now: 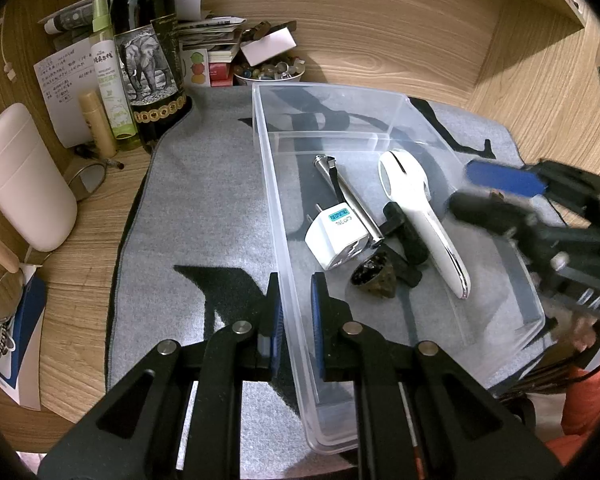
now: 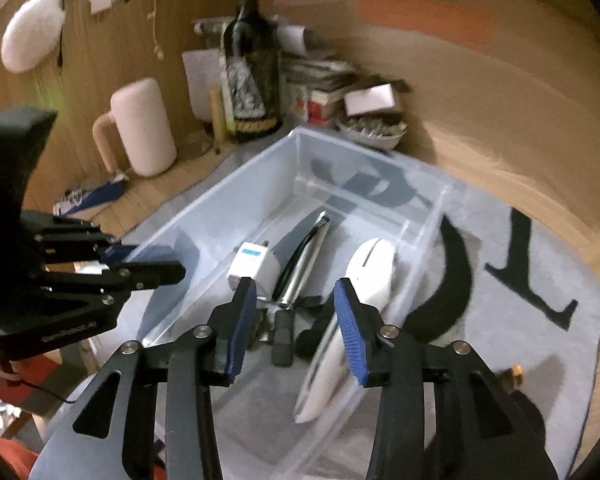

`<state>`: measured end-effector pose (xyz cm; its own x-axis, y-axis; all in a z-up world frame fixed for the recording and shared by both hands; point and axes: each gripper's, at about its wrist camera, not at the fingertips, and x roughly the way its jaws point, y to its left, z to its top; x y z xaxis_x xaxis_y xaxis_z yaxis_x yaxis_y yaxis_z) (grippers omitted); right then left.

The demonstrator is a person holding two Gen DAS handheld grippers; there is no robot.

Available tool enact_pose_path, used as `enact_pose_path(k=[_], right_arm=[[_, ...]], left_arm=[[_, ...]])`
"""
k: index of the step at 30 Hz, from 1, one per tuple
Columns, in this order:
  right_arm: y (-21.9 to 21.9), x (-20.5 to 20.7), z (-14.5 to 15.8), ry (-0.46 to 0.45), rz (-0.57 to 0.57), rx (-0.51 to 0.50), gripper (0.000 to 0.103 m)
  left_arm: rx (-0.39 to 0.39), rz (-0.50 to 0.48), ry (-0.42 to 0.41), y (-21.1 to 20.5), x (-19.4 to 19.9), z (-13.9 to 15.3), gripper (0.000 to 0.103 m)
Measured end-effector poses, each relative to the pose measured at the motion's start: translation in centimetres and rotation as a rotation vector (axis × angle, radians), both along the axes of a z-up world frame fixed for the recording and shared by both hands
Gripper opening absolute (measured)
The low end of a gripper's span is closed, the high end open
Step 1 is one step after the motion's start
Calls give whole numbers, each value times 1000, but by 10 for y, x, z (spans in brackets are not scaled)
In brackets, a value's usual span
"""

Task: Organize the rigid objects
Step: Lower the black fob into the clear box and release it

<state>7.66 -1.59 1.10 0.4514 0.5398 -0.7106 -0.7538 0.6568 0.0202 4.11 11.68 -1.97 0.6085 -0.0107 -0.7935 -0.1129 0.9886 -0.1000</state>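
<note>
Left view, left gripper (image 1: 295,312): bottom centre, fingers pinching left wall of bin (image 1: 274,200)
Left view, contents: plug (image 1: 336,240), white tool (image 1: 420,216), centre right
Right view, right gripper (image 2: 296,312): spread wide, empty, over bin (image 2: 220,196)
Handling: bin light, slippery, flexing; grip rim

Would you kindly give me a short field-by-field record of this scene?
container: clear plastic bin on a grey mat
contents: white plug adapter, metal rod, white handled tool, dark rock, black parts
left gripper: straddles the bin's left wall, narrow gap, grip unclear
right gripper: open, empty, above the bin
background: dark wine bottle, pale mug
</note>
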Motion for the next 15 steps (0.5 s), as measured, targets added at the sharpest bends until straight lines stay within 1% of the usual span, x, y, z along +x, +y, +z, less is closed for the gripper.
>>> enact_pose_path(k=[5, 8, 12, 15], right_arm=[[-30, 3, 18, -53, -88, 29, 42], [-48, 10, 23, -61, -146, 38, 45], [-72, 15, 23, -73, -216, 19, 45], [-87, 20, 17, -67, -264, -4, 45]], left_arm=[[4, 0, 0, -1, 0, 0, 11], [1, 0, -1, 0, -1, 0, 11], [4, -1, 0, 0, 0, 0, 11], [4, -1, 0, 0, -1, 0, 11]])
